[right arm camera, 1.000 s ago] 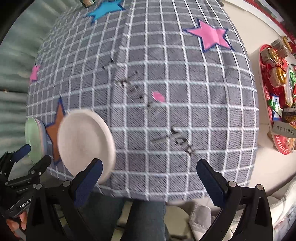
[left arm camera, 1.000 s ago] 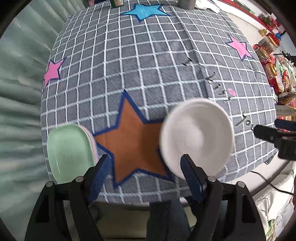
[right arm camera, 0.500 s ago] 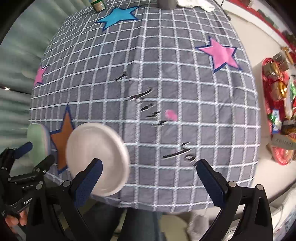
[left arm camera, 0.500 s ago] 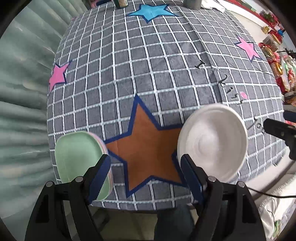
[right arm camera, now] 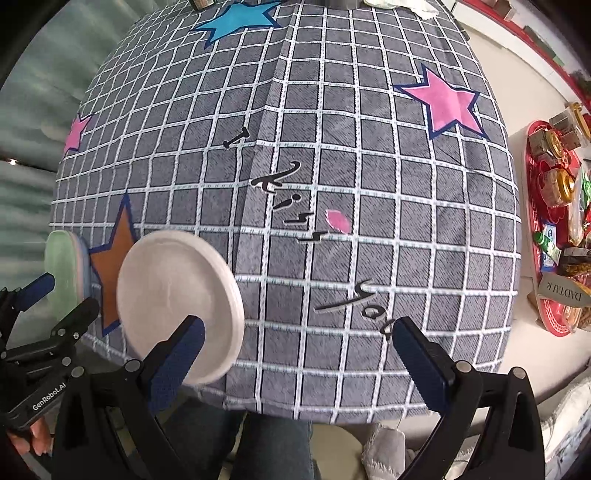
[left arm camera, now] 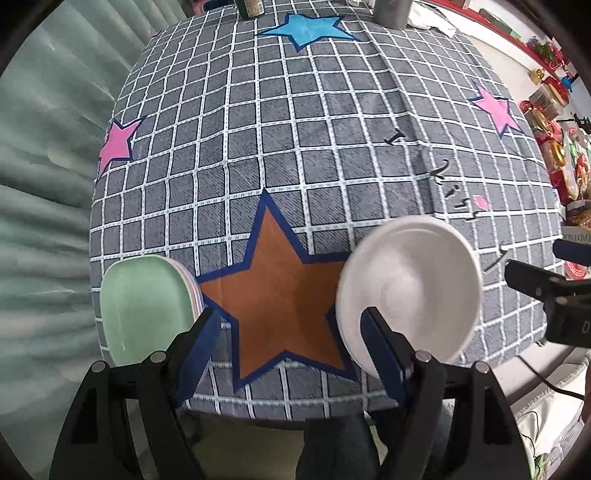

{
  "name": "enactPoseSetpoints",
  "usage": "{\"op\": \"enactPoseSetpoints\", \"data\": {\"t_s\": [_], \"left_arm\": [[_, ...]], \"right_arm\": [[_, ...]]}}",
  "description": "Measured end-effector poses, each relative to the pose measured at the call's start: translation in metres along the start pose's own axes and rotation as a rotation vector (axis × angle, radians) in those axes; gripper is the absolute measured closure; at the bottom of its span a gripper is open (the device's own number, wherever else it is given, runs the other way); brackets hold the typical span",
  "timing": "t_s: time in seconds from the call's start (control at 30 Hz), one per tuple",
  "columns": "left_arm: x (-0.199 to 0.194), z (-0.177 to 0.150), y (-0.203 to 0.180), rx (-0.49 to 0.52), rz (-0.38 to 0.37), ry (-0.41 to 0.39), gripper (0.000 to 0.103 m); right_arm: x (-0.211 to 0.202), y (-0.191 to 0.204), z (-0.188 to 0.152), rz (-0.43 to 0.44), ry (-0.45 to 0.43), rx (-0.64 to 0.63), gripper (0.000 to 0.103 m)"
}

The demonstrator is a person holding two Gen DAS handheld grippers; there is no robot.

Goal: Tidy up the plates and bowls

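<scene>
A stack of pastel plates with a green one on top (left arm camera: 144,306) lies at the near left of the table, also in the right wrist view as green plates (right arm camera: 62,269). To its right, past a brown star, sits a white round dish (left arm camera: 410,291) with a layered rim (right arm camera: 177,299). My left gripper (left arm camera: 291,354) hangs high over the brown star, pointing down, open and holding nothing. My right gripper (right arm camera: 299,365) hovers above the table's near right part, open wide and holding nothing. Each gripper appears at the edge of the other's view.
A grey checked tablecloth (left arm camera: 332,147) with stars covers the round table. A dark bottle (left arm camera: 251,5) and a grey cup (left arm camera: 391,11) stand at the far edge. A red tray of jars and snacks (right arm camera: 554,236) lies off to the right. A person's legs (right arm camera: 273,443) are below the near edge.
Both views have drifted a little and lost their blur. The plates and the white dish lie where they were, and both grippers stay open.
</scene>
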State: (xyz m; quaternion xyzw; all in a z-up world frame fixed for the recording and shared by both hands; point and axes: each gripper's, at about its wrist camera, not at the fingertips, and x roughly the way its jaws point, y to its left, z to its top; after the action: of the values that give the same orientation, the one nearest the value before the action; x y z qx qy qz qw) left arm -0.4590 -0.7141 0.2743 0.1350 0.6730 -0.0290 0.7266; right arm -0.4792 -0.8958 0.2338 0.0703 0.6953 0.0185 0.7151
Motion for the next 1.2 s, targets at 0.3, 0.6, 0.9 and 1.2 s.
{"op": "enactPoseSetpoints", "data": {"t_s": [0.3,0.6,0.9,1.2], "left_arm": [[-0.005,0.001,0.012,-0.033,0.016,-0.008,0.022],[0.015,0.008,-0.005,-0.073,0.057,-0.009,0.022],[0.017,-0.003,-0.001,-0.100,0.069,0.047,0.022],[0.021,-0.001,-0.005,-0.105,0.055,0.068,0.022]], "right_arm": [[0.009,0.005,0.000,0.015,0.005,0.032,0.001],[0.026,-0.014,0.001,0.009,0.034,-0.017,0.001],[0.032,-0.010,-0.010,0.027,0.070,-0.070,0.001],[0.037,0.010,-0.004,0.023,0.074,-0.094,0.001]]}}
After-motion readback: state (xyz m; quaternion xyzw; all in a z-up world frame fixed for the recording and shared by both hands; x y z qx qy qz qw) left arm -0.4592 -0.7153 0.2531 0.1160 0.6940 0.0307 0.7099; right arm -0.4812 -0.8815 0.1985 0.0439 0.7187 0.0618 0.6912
